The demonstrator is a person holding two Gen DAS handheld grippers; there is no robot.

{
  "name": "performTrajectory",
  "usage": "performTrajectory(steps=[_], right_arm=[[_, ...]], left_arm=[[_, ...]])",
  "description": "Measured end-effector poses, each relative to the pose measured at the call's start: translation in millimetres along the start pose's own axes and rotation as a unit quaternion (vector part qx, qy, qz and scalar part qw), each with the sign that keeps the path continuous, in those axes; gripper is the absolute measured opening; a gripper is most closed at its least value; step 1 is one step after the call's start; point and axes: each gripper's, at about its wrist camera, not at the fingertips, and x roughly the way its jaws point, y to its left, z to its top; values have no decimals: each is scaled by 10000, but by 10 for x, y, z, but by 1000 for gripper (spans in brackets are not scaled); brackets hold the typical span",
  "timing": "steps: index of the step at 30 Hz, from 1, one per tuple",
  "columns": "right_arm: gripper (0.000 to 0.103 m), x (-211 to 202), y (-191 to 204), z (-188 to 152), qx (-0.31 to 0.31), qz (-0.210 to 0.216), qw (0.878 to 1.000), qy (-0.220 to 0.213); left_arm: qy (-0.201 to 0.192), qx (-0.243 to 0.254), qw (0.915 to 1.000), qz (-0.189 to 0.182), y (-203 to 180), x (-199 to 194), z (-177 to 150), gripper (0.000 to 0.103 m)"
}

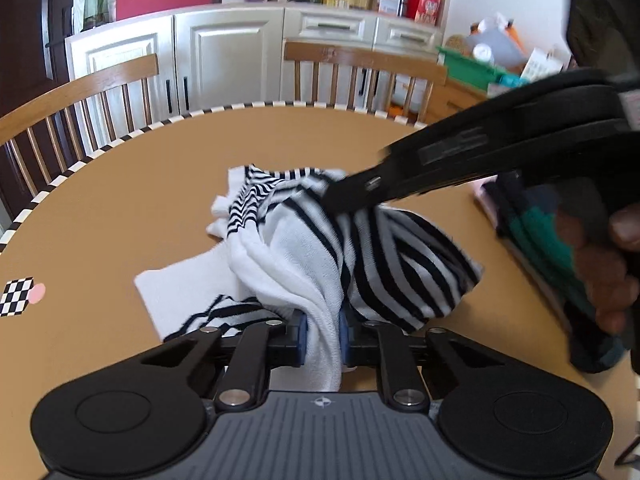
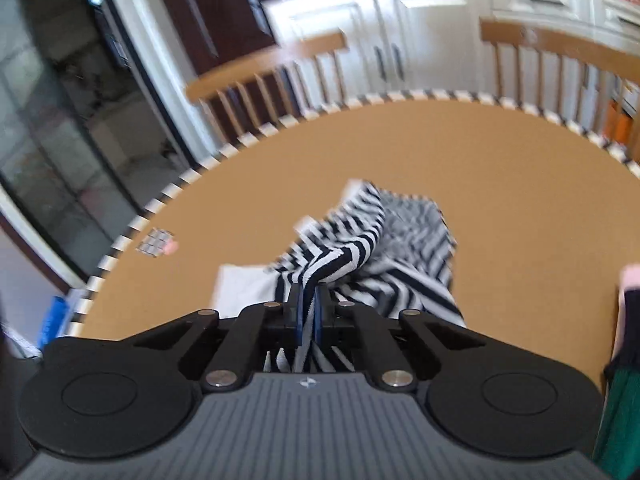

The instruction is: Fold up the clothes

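The bench (image 1: 120,208) is bare brown from 9 to 1 o'clock, its striped rim well apart from the work, with a stack of folded clothes (image 1: 556,248) at 3 o'clock. The striped garment (image 1: 384,256) lies bunched at centre, partly lifted, its long axis running 12 to 6. The left tool (image 1: 322,338) is clamped on a white fold at 6 o'clock and the right tool (image 2: 309,312) pinches a striped edge; the left appears nearer the white hem.

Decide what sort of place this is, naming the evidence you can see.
Probably a home dining room or kitchen: a round table with wooden chairs, white cabinets and shelves stocked with food packages.
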Motion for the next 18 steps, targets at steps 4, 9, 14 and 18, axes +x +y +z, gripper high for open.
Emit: performTrajectory(steps=[4,9,14,18], right_arm=[[5,-479,204,-68,-291,266,9991,-142],[6,-649,612,-736,-590,615,9924,887],[13,-640,734,-1292,-314,231,9822,1838],[55,-1054,695,-983,-20,-261,9958,882]], left_arm=[[-108,-11,9997,-221,186,-375,-73,18],[510,-404,9976,-252,395,-712,-517,32],[666,-662,9951,-299,622,-916,-822,40],[363,-442,9971,-498,589,-843,-616,68]])
